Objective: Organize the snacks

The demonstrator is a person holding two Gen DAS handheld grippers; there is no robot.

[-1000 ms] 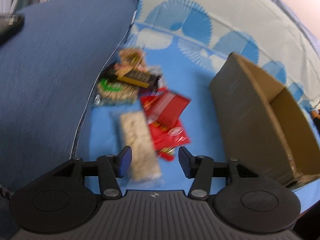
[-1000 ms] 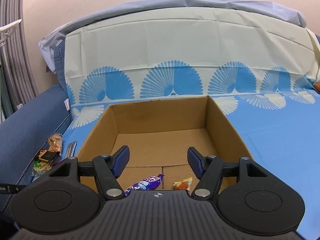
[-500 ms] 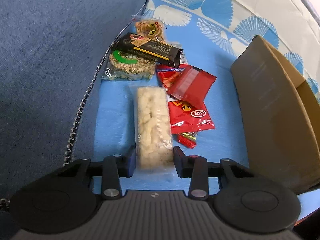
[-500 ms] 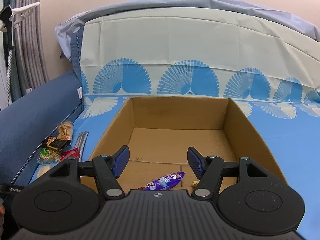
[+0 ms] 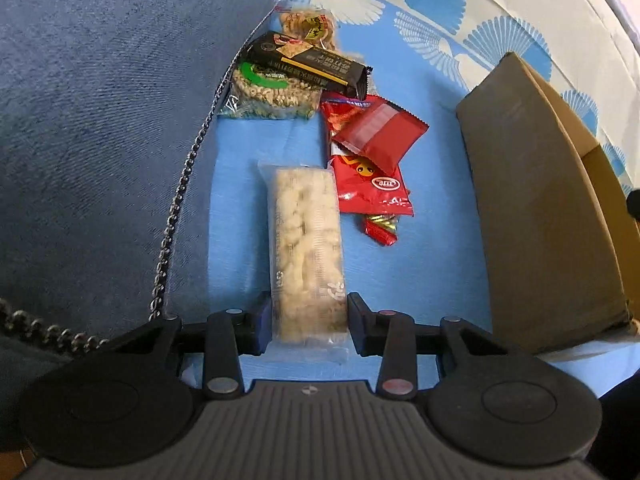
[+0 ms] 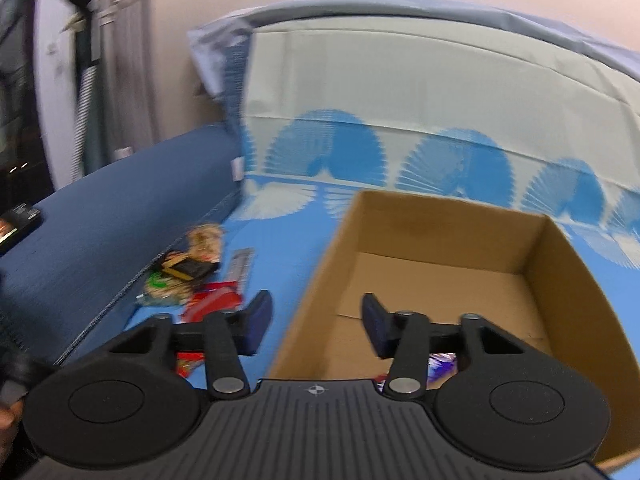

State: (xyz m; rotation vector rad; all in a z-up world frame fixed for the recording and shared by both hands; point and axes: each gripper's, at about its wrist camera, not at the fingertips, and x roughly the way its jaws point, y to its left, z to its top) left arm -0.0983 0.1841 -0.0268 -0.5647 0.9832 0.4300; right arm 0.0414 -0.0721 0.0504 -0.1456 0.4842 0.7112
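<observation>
My left gripper [image 5: 308,326] is shut on the near end of a long clear pack of pale puffed snack [image 5: 306,240] that lies on the blue cloth. Beyond it lie red snack packs [image 5: 374,142], a black bar [image 5: 308,62], a green-labelled bag [image 5: 270,92] and a small clear bag [image 5: 308,24]. The cardboard box [image 5: 536,208] stands to the right. My right gripper [image 6: 316,326] is open and empty, over the box's left wall [image 6: 316,280]. A purple wrapper [image 6: 440,364] lies inside the box. The snack pile [image 6: 192,276] shows blurred at left.
A dark blue sofa cushion [image 5: 100,120] with a zip chain [image 5: 180,200] borders the cloth on the left. A cream and blue fan-patterned cover [image 6: 400,92] rises behind the box. Curtains and a white fixture [image 6: 100,20] stand at far left.
My left gripper moved forward and closed on the near end of the puffed snack pack. My right gripper swung left, from the box's middle to over its left wall.
</observation>
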